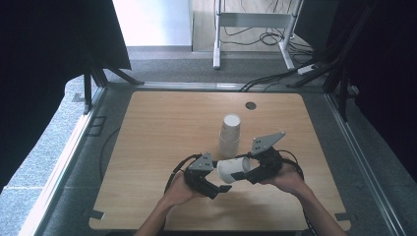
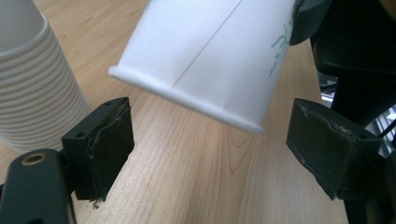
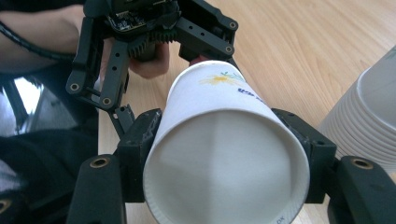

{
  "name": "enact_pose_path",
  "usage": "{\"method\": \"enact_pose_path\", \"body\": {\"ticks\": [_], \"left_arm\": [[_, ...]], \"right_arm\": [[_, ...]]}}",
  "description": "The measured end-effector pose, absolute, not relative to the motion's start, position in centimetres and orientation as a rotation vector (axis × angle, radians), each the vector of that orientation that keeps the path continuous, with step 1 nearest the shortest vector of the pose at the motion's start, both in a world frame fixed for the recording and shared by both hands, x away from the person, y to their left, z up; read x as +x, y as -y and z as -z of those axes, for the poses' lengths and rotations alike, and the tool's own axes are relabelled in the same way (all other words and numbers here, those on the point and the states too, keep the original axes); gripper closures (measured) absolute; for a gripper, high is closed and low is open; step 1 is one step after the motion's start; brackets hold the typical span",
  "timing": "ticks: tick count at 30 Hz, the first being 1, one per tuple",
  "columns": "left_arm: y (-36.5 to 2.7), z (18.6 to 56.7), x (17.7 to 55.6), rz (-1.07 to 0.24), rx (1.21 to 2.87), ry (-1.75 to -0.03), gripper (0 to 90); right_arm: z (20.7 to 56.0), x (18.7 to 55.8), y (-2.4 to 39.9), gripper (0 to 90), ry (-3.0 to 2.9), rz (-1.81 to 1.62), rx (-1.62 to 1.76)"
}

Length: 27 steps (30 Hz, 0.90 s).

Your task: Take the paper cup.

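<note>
The table (image 1: 162, 147) under my hands is pale wood with a fine grain and a smooth, faintly satin finish. The cup (image 3: 224, 154) clamped in my right gripper (image 3: 224, 158) is white paper, matt, with a straight seam down its wall and a rolled rim. The stack of cups (image 2: 32, 88) beside it is the same matt white paper. My left gripper (image 2: 210, 140) is matt black plastic; its rubbery pads (image 2: 109, 149) look scuffed and frayed at the edges.
</note>
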<state>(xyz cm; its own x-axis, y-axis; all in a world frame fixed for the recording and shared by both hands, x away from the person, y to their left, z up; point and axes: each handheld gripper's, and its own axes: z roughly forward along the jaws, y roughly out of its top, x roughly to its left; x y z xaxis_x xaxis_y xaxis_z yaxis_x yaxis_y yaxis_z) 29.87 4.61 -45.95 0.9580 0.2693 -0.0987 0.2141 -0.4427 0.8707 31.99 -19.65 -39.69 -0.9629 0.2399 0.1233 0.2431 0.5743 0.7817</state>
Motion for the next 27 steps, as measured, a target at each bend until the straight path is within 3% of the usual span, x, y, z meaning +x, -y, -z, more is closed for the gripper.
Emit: {"method": "enact_pose_path", "body": {"ticks": [11, 27], "left_arm": [[-4.9, 46.2, 29.9, -0.031, 2.010, -0.300, 17.5], [-5.4, 46.9, 30.1, 0.024, 1.945, -0.270, 32.9]], "right_arm": [[42.0, 31.5, 20.8, 36.8, 2.639, 1.519, -0.418], [42.2, 31.9, 21.3, 36.7, 2.580, 1.514, -0.396]]}}
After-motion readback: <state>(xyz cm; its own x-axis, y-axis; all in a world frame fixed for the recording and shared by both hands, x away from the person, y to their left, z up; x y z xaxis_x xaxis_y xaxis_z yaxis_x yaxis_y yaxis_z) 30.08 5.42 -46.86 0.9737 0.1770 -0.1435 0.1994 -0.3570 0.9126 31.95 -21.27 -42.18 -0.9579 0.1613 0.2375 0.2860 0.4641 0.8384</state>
